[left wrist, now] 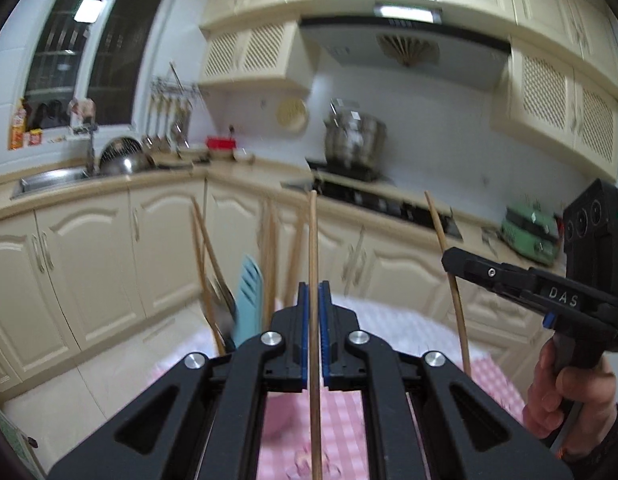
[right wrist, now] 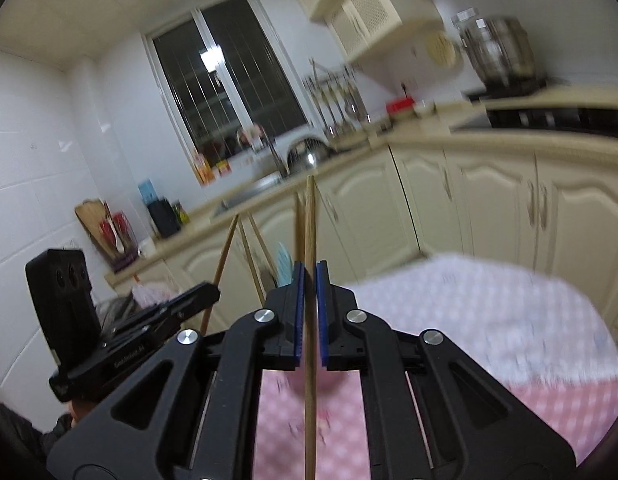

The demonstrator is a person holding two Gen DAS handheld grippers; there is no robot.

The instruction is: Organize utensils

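Left tool [left wrist: 313, 292] pinches a thin, upright wooden chopstick [left wrist: 313, 240] between its blue pads. Right tool [right wrist: 309, 276] likewise clamps a second slim wooden chopstick [right wrist: 309, 232], held upright. Just beyond both stand more wooden chopsticks [left wrist: 271, 248] and a pale blue slotted spatula [left wrist: 249, 300], blurred, at the far edge of the pink-checked cloth on the counter [right wrist: 469, 320].

Both matte black two-finger grippers, left [left wrist: 313, 292] and right [right wrist: 310, 272], have blue ribbed pads [left wrist: 304, 316], silver round screws and triangular cut-outs. White "DAS" lettering marks the right one; a bare-skinned hand [left wrist: 565, 392] shows a dark sleeve.
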